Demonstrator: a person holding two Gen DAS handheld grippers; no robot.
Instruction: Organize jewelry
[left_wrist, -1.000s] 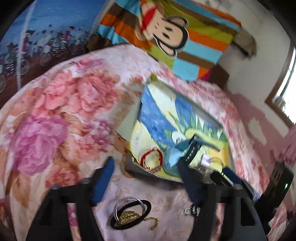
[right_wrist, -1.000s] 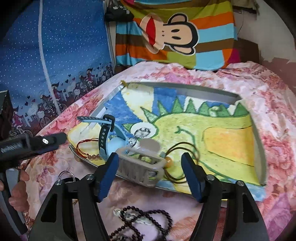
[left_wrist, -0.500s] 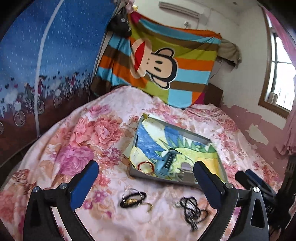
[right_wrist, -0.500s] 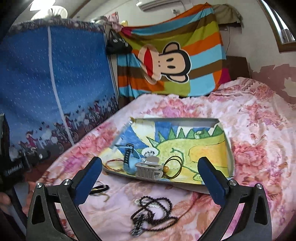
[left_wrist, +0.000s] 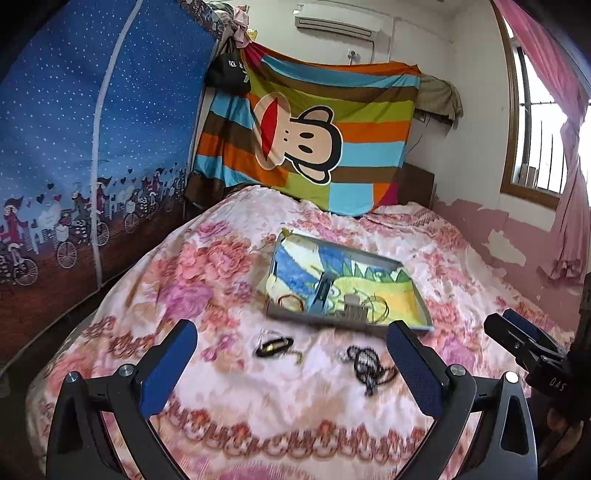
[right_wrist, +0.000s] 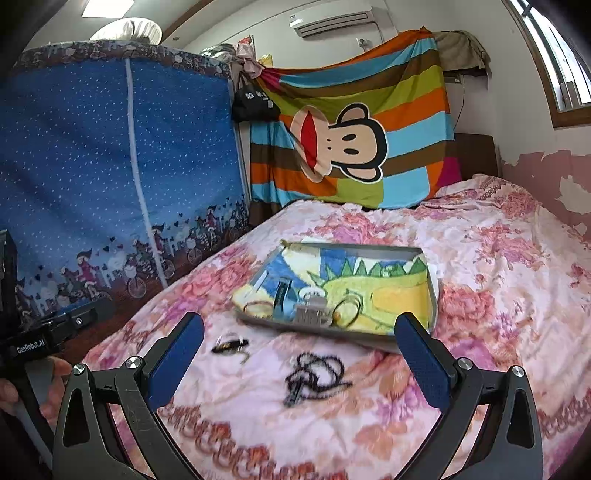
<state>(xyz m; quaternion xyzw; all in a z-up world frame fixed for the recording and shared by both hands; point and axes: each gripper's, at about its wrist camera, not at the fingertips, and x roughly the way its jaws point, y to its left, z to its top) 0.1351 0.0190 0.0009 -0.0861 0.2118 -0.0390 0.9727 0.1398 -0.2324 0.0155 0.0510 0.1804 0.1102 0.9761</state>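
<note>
On the floral bedspread (left_wrist: 229, 266), a tray (left_wrist: 421, 302)

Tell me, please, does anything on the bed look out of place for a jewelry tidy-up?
Yes. The black beaded necklace lies tangled on the floral bedspread, and a small cluster of bangles sits beside it, both outside the tray where the other pieces lie. Both grippers are open and empty.

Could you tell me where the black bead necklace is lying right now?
The black bead necklace lies loose on the floral bedspread, just in front of the tray, right of the small bangle pile.
</note>
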